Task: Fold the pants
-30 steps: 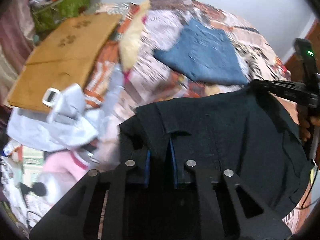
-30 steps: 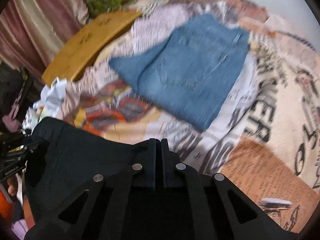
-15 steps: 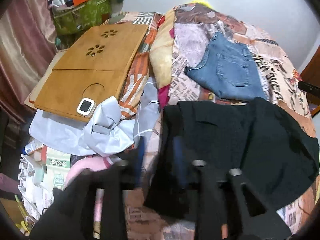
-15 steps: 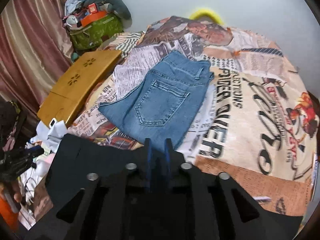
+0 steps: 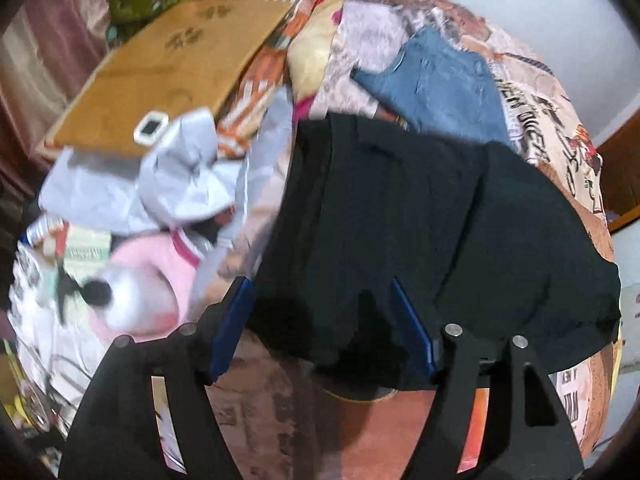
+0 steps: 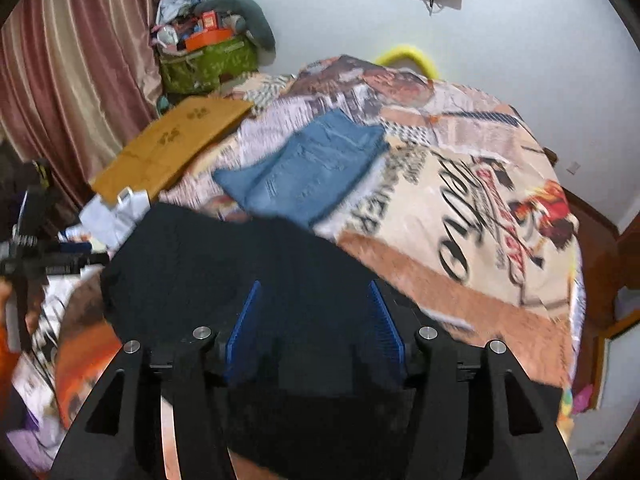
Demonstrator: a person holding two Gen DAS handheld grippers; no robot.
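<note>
Nearest me, the left gripper (image 5: 322, 320) stands with its blue-padded jaws spread wide and nothing pinched between them, poised over the near edge of the black pants (image 5: 420, 216), and the right gripper (image 6: 314, 320) is likewise gaping and empty above the same dark cloth. The pants lie folded in a flat heap at the near end of the bed (image 6: 460, 216), on its printed cover. Beyond them rest folded blue jeans (image 6: 308, 176), with a wooden board (image 6: 172, 144) off to the left and a green bag (image 6: 208, 64) by the curtain (image 6: 72, 72).
</note>
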